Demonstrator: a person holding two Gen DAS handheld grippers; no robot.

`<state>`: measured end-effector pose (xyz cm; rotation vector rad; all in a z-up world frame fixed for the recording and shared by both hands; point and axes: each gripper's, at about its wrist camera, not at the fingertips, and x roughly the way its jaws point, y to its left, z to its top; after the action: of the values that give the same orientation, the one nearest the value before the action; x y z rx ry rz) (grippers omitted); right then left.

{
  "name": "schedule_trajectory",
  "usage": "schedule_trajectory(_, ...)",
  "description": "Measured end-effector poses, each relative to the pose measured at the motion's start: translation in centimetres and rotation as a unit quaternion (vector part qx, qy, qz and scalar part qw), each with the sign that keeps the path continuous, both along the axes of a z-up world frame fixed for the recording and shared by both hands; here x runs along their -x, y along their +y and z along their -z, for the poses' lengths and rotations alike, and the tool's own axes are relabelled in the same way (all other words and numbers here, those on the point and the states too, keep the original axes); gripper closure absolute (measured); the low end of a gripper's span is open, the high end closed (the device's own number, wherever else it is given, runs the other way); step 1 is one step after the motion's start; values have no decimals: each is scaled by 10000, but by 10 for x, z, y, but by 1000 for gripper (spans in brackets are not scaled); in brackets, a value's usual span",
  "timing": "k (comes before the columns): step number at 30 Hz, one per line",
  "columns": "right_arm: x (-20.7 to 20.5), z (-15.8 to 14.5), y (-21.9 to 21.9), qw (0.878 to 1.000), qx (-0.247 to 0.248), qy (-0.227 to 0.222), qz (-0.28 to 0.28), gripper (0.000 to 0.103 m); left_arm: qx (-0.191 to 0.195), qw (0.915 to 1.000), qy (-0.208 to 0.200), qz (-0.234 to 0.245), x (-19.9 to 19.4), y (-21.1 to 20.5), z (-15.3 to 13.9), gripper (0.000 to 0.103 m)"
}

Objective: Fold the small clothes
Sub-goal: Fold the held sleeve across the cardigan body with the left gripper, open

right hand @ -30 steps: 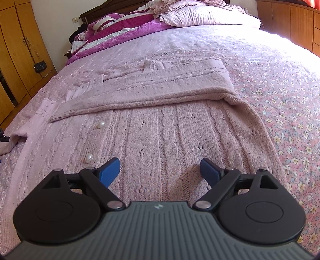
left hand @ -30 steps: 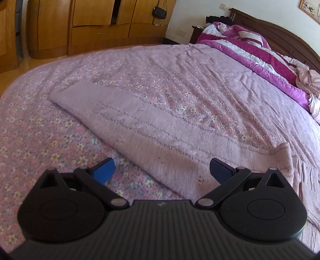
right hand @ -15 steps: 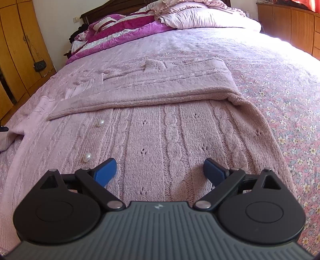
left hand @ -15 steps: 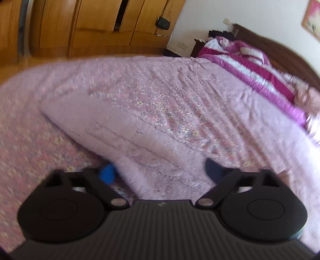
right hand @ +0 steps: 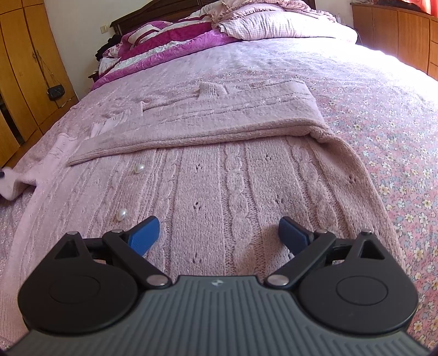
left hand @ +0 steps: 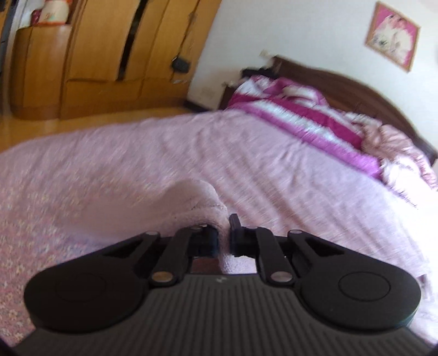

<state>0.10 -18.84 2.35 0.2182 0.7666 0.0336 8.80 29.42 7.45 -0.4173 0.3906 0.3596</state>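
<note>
A pale pink cable-knit cardigan (right hand: 232, 175) with pearl buttons (right hand: 139, 168) lies flat on the bed, one side folded over across its far part. My right gripper (right hand: 219, 232) is open, its blue fingers resting low on the knit near the hem. In the blurred left wrist view, my left gripper (left hand: 223, 238) is shut on a bunched piece of the cardigan, its sleeve (left hand: 197, 202), and holds it raised above the bed. The sleeve end shows at the far left in the right wrist view (right hand: 11, 183).
The pink floral bedspread (right hand: 397, 153) covers the whole bed. A magenta and white quilt (left hand: 301, 120) and pillows (right hand: 273, 24) lie at the dark headboard. Wooden wardrobes (left hand: 95, 54) stand beyond the bed's left side, with a small black bag (right hand: 55, 91) hanging there.
My left gripper has closed on the sleeve and lifted it, tilting the view upward. My right gripper stays open on the cardigan, nearly still.
</note>
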Motion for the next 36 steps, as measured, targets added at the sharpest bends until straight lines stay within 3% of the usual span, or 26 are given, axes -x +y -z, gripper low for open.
schedule_trajectory(8, 3, -1, -3, 9999, -98, -11, 22, 5, 9, 9932, -721, 913, 8, -64, -43, 93)
schedule_trajectory(16, 6, -2, -6, 9998, -165, -33, 46, 5, 315, 9781, -895, 1854, 3, -138, -48, 93)
schedule_trajectory(24, 9, -2, -10, 9998, -207, -9, 30, 5, 591, 9676, -415, 2420, 0, -196, -8, 93)
schedule_trajectory(32, 9, -2, -12, 9997, -254, 5, 19, 5, 830, 9604, 409, 2627, 9, -205, 33, 91)
schedule_trajectory(35, 7, -2, -10, 9996, -277, 21, -21, 5, 739, 9541, 623, 2833, 13, -207, 35, 78)
schedule_trajectory(36, 7, -3, -10, 9995, -297, 25, -37, 5, 678, 9523, 717, 2887, 16, -208, 36, 66)
